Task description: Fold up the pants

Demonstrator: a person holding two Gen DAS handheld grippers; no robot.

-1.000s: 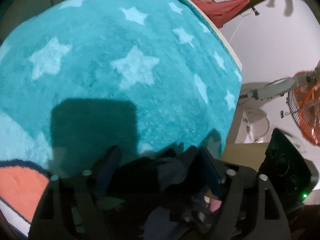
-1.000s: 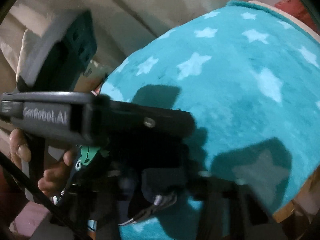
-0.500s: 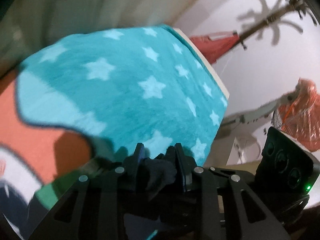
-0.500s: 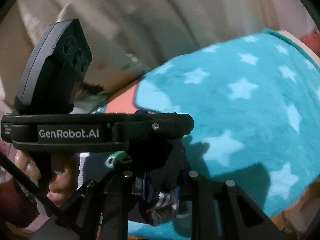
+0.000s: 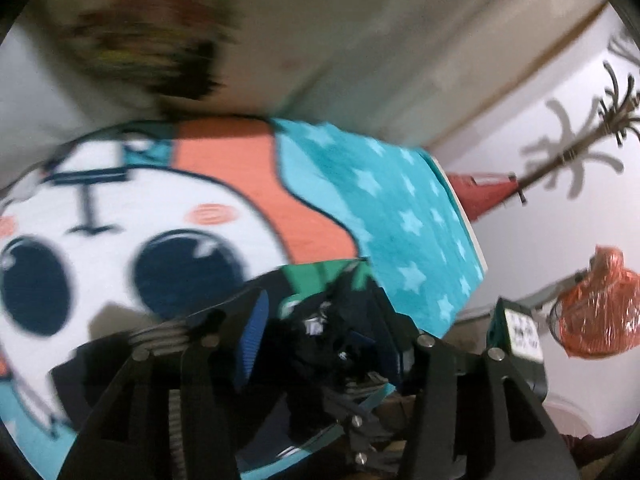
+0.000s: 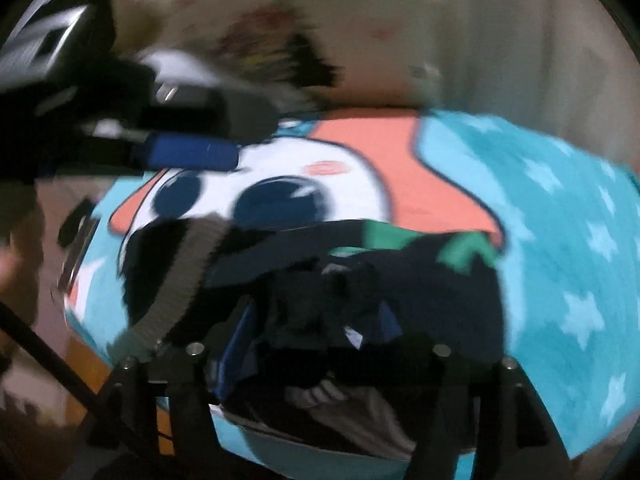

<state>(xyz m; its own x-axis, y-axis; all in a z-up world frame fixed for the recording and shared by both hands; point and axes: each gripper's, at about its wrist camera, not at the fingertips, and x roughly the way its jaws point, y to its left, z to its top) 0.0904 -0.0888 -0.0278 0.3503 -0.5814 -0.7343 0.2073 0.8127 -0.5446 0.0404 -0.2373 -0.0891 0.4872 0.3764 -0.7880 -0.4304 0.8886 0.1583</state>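
My left gripper [image 5: 320,320] had its fingers parted around a bunch of the dark pants [image 5: 340,312]; blur kept me from telling whether the blue pads truly pinched the cloth. My right gripper [image 6: 316,320] looked the same: dark fabric bunched between the fingers, which stood fairly wide, grip uncertain. The pants lay low at about 6 o'clock in both views, over the near part of the cartoon blanket [image 5: 400,208], with a green patch of the garment showing at their far edge.

I judged the main risk to be the cloth slipping out of one side. If either set of fingers held only a loose wad and not a clean edge, a pull would drag the pants crooked and spoil the fold. Both views were smeared by motion, so a fast swing could also throw the free part over itself.

My left view showed what the right did not: the right-hand edge of the blanket at 3 o'clock, a coat stand [image 5: 592,136] at 2 o'clock, and an orange fan [image 5: 592,304] at 4 o'clock. My right view alone showed the broad spread of the garment [image 6: 400,280] toward 3 o'clock, a pale striped lining at 6 o'clock, and my other gripper's body at 10 o'clock
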